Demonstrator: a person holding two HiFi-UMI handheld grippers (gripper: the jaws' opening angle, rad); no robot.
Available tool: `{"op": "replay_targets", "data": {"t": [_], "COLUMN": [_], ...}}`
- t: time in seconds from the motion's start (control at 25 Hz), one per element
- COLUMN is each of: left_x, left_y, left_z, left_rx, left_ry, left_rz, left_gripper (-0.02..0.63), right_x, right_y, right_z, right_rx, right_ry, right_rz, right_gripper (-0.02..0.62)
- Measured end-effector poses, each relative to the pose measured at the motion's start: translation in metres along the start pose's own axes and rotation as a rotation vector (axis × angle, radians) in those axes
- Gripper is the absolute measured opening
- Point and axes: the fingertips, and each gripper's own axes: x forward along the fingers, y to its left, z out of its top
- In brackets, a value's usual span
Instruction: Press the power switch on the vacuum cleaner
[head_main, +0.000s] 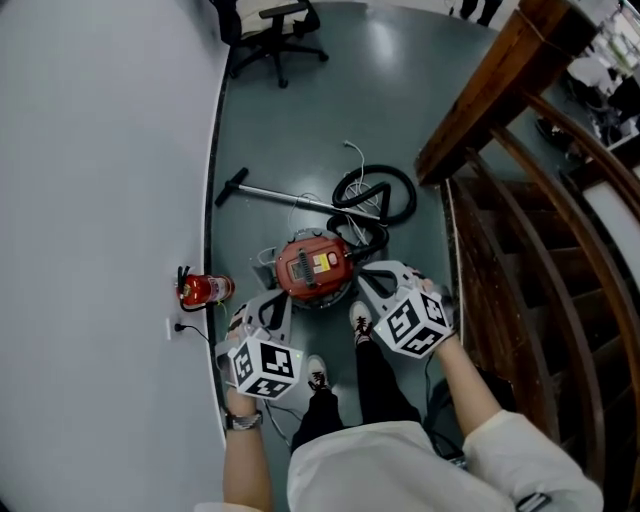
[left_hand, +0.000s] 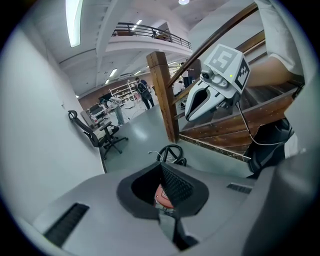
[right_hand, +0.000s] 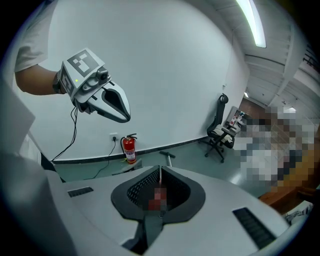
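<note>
Your left claw (head_main: 271, 302) has its jaws together with nothing gripped, and its own view shows the two tips meeting at the centre (left_hand: 161, 172). Your right claw (head_main: 375, 279) is the same, jaws closed on each other and empty (right_hand: 160, 175). You hold both in the air above the floor (head_main: 300, 120), and neither touches the vacuum cleaner (head_main: 312, 268).

The vacuum cleaner is a round red canister that stands on the floor at 12 o'clock from your shoes (head_main: 318, 376), between the two claws and just beyond their tips. The left claw sits at its 7 o'clock and the right claw at its 4 o'clock. In the left gripper view a patch of the red body (left_hand: 162, 196) shows through the hollow under the closed jaws. The top carries a pale label; which mark on it is the power switch, I cannot tell.

The black hose (head_main: 375, 195) lies coiled at the canister's 1 o'clock, and the metal wand (head_main: 285, 196) stretches across the floor at 11 o'clock, ending in a dark crosspiece. A red fire extinguisher (head_main: 203, 290) lies at the canister's 9 o'clock, against the white wall (head_main: 100, 200). An office chair (head_main: 280, 35) stands far off at 12 o'clock. A wooden staircase (head_main: 520, 220) fills your 3 o'clock side — well apart from the canister.
</note>
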Motion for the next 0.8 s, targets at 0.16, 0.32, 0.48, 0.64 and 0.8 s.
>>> {"op": "replay_targets", "data": {"t": [0.16,0.32,0.48,0.64,0.8], "left_x": [0.015,0.027,0.041,0.058,0.073], "left_y": [0.001,0.003,0.0,-0.007,-0.016], "left_z": [-0.006,-0.014,-0.022,-0.029,-0.039], "left_rx": [-0.007,-0.015,-0.032,-0.076,-0.115], "left_ry": [-0.011,-0.016,-0.015,-0.022,-0.021], "left_rz": [-0.006,-0.007,-0.016,-0.042,-0.061], "left_gripper": [0.0,0.0,0.0,0.0,0.0], "right_x": [0.011,0.025,0.039,0.055,0.068], "right_y": [0.002,0.007,0.007,0.008,0.008], "right_z": [-0.006,-0.016,-0.026,-0.041,-0.054], "right_rx": [0.037,0.049,0.07,0.091,0.085], "right_ry": [-0.024,-0.026,-0.025,-0.012,0.008], "right_rz": [0.027,0.041,0.046,0.049,0.057], "right_gripper": [0.031,0.031,0.031,0.031,0.031]}}
